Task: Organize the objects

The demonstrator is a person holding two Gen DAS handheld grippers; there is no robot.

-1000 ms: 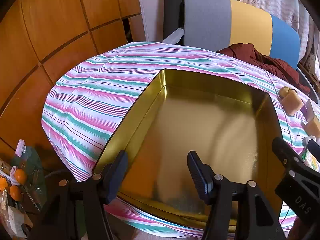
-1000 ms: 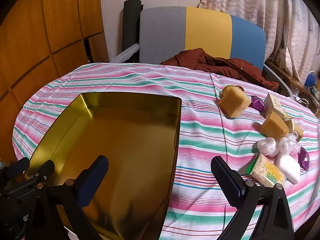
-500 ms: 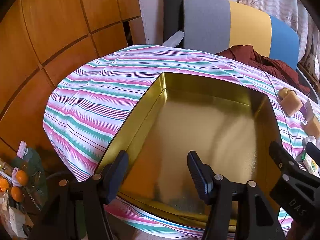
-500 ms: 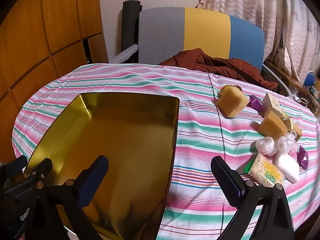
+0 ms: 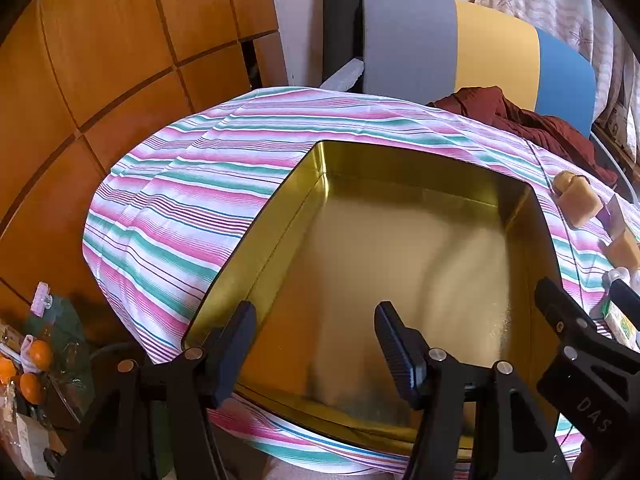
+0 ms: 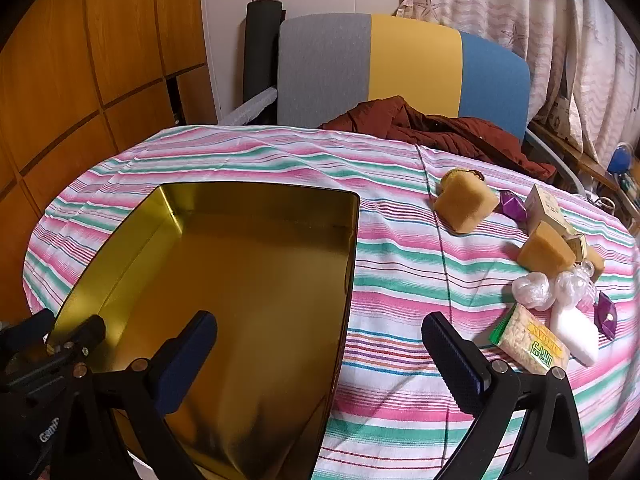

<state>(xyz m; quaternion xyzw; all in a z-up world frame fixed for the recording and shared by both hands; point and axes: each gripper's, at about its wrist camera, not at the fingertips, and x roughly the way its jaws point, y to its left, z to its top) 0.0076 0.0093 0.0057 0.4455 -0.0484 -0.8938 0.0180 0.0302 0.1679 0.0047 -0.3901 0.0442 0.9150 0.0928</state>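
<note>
An empty gold tin box point(image 5: 404, 264) point(image 6: 240, 280) lies open on the striped tablecloth. My left gripper point(image 5: 316, 350) is open and empty over the tin's near edge. My right gripper point(image 6: 320, 360) is open and empty, straddling the tin's right wall. To the right lie two tan sponge-like cubes point(image 6: 464, 206) point(image 6: 546, 250), purple wrapped candies point(image 6: 512, 204), a small cream box point(image 6: 546, 204), clear-wrapped white balls point(image 6: 534, 290), a green-and-yellow snack packet point(image 6: 530, 338) and a white block point(image 6: 574, 332).
A red-brown garment point(image 6: 436, 130) lies at the table's far edge before a grey, yellow and blue chair back point(image 6: 404, 68). A wooden panel wall point(image 5: 100, 60) is on the left. Oranges in a bag point(image 5: 32, 372) sit below the table's left edge.
Both grippers have drawn back slightly toward me, so the table and tin sit a little farther away. Both stay open. No object has moved.
</note>
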